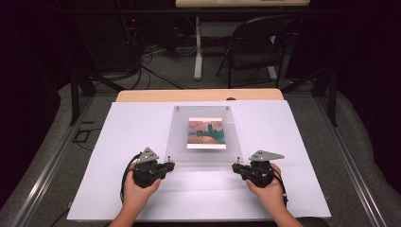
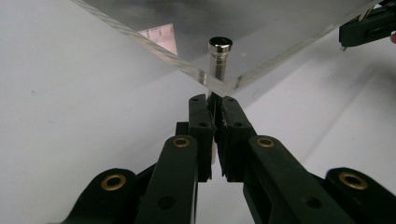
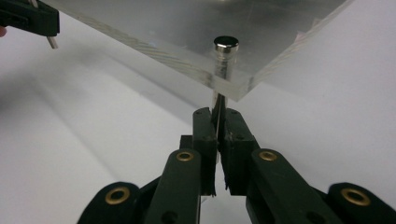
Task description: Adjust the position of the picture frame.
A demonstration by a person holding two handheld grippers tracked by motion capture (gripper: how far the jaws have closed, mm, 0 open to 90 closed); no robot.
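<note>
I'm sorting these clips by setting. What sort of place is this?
Probably a lab or studio recording bay: dark curtains around a white-topped table, tangled cables on the floor, and a folding chair behind.

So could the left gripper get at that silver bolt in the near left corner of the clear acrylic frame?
Probably yes. The left gripper, fingers shut, sits right at the corner of the clear acrylic picture frame, just below the silver metal bolt, with nothing between them. It would likely need to open first.
</note>
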